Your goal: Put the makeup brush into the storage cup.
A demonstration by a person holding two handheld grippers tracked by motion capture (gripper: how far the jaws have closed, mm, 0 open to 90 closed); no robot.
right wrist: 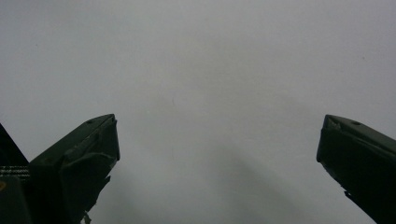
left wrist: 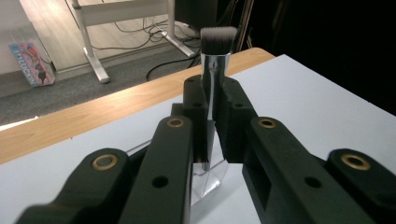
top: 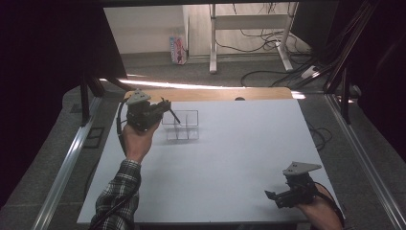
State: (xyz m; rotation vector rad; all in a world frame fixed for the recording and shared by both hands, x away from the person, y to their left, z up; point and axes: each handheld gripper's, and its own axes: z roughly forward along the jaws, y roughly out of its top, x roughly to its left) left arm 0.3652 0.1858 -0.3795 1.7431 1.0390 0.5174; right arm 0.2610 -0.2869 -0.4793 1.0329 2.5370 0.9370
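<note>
My left gripper (top: 168, 106) is held above the back left of the white table, shut on a makeup brush (left wrist: 215, 60) with a silver ferrule and dark bristles. In the left gripper view the brush stands upright between the jaws, bristles up. Its handle (top: 174, 116) slants down over a clear plastic organiser (top: 182, 125) with several compartments, and the organiser (left wrist: 210, 179) shows just below the jaws. My right gripper (top: 271, 195) rests low at the front right corner of the table, open, with bare white table (right wrist: 201, 93) between its fingers.
The white board (top: 230, 158) lies on a wooden table whose far edge (top: 215, 94) shows at the back. Beyond it are a desk frame (top: 249, 28), loose cables on the floor and a colourful carton (top: 177, 49). Metal rails (top: 364, 158) run along both sides.
</note>
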